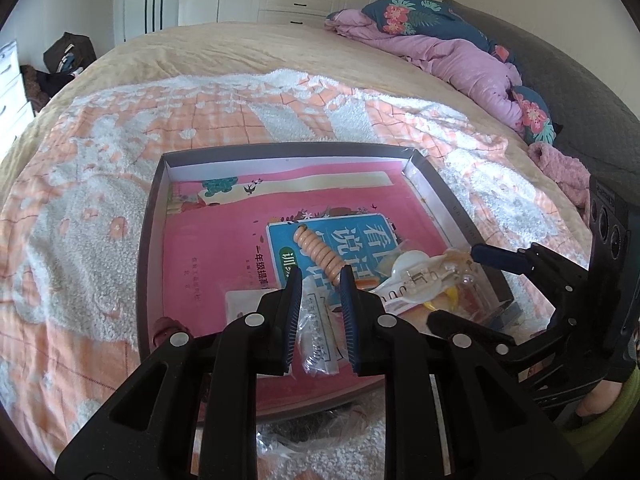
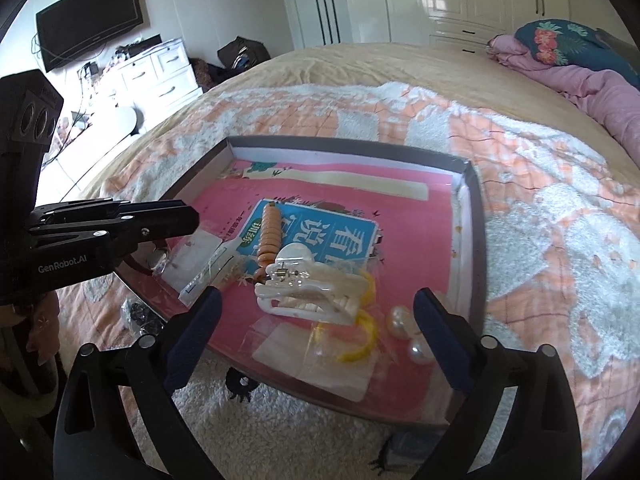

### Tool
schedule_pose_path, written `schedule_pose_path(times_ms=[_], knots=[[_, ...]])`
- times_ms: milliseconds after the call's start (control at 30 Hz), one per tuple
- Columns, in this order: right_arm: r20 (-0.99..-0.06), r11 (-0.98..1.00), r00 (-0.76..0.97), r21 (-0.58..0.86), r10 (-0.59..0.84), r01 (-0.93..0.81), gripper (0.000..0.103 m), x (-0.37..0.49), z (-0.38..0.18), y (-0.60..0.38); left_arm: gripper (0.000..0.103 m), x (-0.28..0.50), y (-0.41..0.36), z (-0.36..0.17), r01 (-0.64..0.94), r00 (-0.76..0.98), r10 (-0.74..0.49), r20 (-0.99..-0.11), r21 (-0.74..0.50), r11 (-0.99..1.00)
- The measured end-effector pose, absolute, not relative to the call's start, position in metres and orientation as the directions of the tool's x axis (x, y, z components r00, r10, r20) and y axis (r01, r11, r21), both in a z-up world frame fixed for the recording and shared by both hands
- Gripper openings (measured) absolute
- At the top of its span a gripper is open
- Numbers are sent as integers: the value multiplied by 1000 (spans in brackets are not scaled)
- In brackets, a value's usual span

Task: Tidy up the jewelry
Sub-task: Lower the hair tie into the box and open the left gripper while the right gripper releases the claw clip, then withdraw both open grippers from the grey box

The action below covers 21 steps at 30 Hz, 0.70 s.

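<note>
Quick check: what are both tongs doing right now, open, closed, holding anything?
Left tongs: open, narrow gap, above a clear plastic bag, nothing gripped.
Right tongs: open wide, empty, over the white hair clip.

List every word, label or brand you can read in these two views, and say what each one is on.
"GenRobot.AI": white lettering on the side of the left gripper.
"看" and "说": large white characters on the blue panel of the pink book lying in the box; the rest is covered.
"训练": green oval label on that panel, partly hidden.
"一年级": small black line on the book's cover; the characters after it are blurred.
Print on the clear bag: too small to read.
</note>
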State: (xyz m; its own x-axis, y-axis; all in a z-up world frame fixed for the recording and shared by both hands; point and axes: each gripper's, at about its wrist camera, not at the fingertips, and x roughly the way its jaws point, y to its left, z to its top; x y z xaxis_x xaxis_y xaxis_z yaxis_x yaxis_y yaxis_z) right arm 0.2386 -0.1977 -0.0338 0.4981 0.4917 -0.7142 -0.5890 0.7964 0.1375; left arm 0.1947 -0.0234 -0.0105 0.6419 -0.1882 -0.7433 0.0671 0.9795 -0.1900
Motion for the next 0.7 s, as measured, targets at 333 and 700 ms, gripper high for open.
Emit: schedule_pose_path(times_ms=[333, 700], knots=[[-682, 815, 539, 147, 494, -560, 98, 220, -14, -213, 36, 181, -23, 9, 64, 667, -186, -721, -193, 979], [-642, 833, 595, 128, 483, -539, 99, 199, 7, -223, 77, 161, -18, 27, 36, 702, -165, -693, -196, 980]])
